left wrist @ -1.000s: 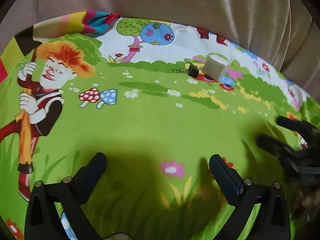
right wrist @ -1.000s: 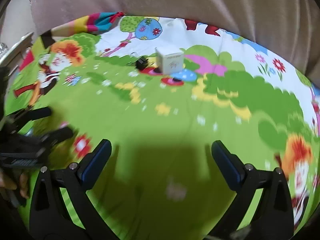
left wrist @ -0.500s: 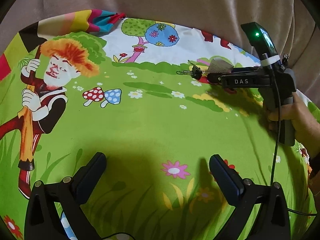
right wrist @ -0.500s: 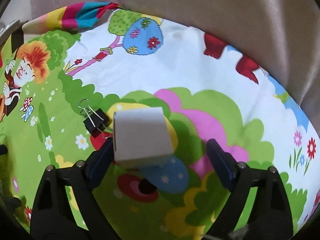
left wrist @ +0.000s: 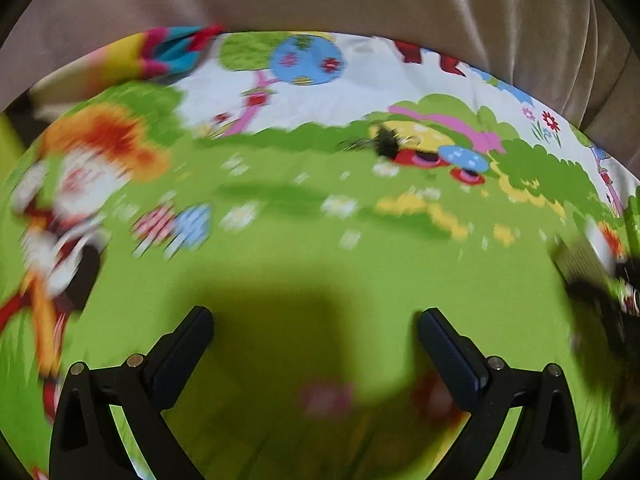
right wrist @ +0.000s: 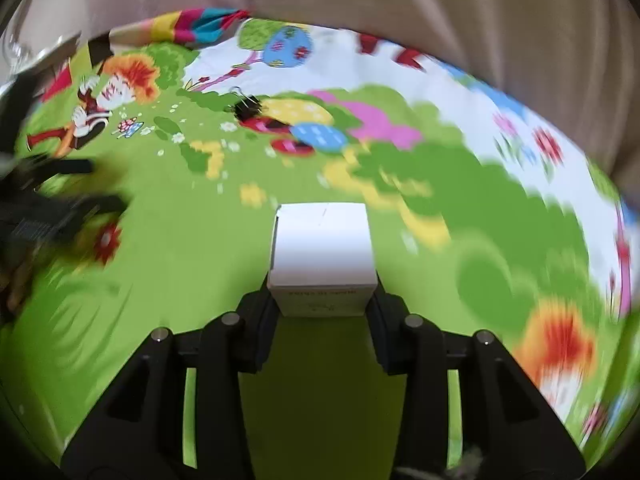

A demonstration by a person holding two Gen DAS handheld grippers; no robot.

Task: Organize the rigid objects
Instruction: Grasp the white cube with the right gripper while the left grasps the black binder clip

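Observation:
My right gripper (right wrist: 322, 300) is shut on a small white box (right wrist: 322, 248) and holds it above the green part of a cartoon-print cloth. A black binder clip (right wrist: 247, 107) lies on the cloth far ahead, by a yellow and red patch; it also shows in the left wrist view (left wrist: 386, 143). My left gripper (left wrist: 316, 332) is open and empty over the green cloth. It appears at the left edge of the right wrist view (right wrist: 68, 196). The right gripper shows blurred at the right edge of the left wrist view (left wrist: 600, 276).
The colourful cloth (left wrist: 320, 240) covers the whole work surface. Beige fabric (left wrist: 320, 0) rises behind it like a cushion back. A glass or metal object (right wrist: 28, 52) sits at the far left corner in the right wrist view.
My right gripper closed on the white box, lifted it and pulled back from the binder clip. The left wrist view has swung and is blurred by motion.

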